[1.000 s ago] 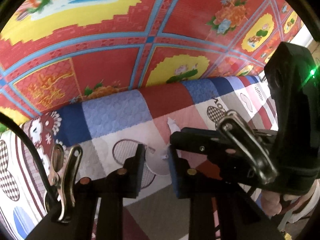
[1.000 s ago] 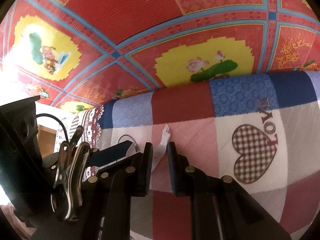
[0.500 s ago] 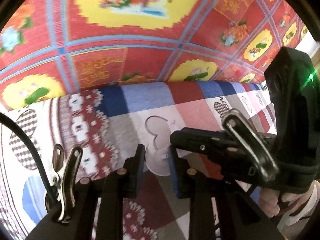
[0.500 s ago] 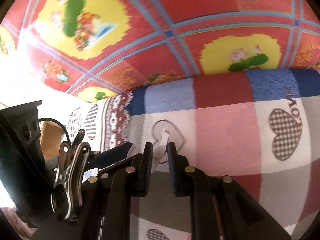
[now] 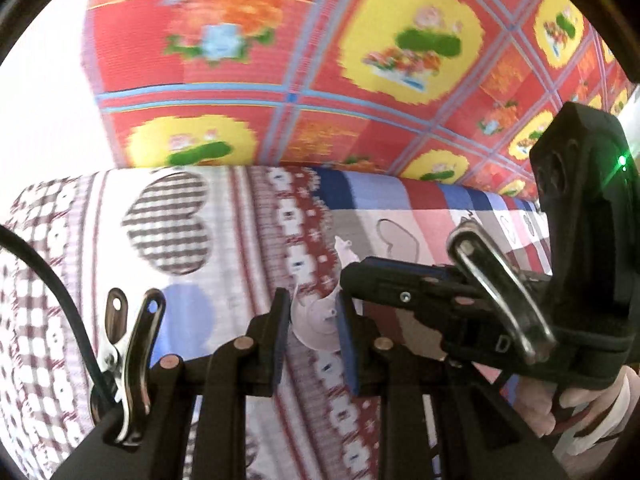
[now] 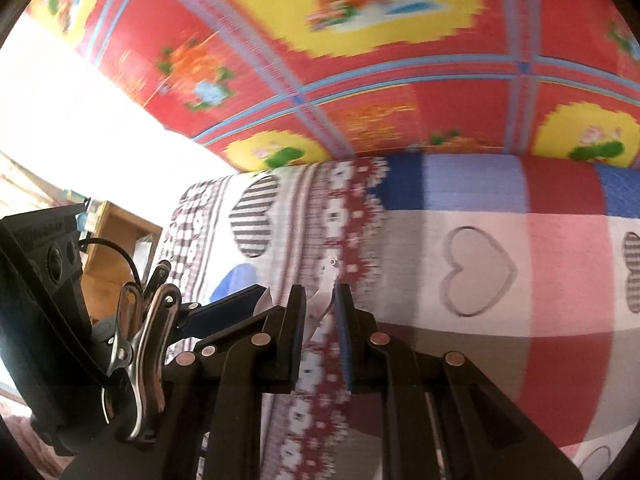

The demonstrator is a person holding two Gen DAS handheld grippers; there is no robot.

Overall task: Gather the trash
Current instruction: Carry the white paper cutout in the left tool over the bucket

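A patchwork quilt (image 5: pixel 224 240) covers the bed under a red floral mat (image 6: pixel 360 100). Above it, the left claw (image 5: pixel 314 328) and right claw (image 6: pixel 320 320) each stand nearly closed, pinching one white plastic scrap (image 5: pixel 316 326). It looks light, thin and crumply; hold its broad middle.

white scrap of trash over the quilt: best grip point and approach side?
The white scrap looks thin and limp, so pinch across its flat faces, coming down from above the quilt. The broad rounded part is probably the safest hold; the left gripper is shut there. The right gripper is shut on the narrow strip, which would likely slip more easily.
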